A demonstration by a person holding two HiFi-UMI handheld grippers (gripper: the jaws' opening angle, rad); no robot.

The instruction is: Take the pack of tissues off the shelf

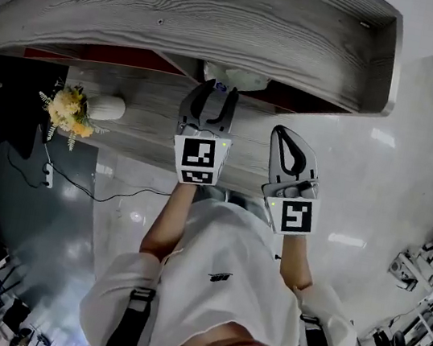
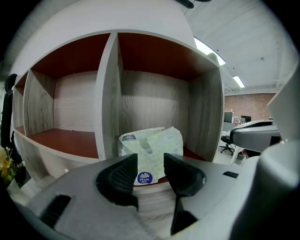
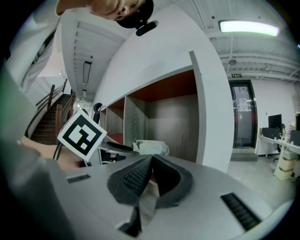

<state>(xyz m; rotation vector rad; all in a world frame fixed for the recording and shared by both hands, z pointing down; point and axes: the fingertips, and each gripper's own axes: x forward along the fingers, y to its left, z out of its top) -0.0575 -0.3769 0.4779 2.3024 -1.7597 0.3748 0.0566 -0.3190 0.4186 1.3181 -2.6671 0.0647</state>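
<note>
Left gripper view: pack [image 2: 151,147] of tissues sits in the shelf [image 2: 206,112], right-hand compartment, just beside the divider [image 2: 107,103], near the front edge; soft plastic wrap, likely light, squashy and a bit slick; best pinched gently across its narrow front end; left gripper [image 2: 150,160] points at it nearly level, fingers [image 2: 119,180] spread, pack framed between them but seemingly not yet touched; right gripper [image 3: 151,159] hangs alongside, fingers pressed together, empty.

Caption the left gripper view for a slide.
Open left gripper faces pale green tissue pack in right compartment of grey wood-grain shelf.
</note>
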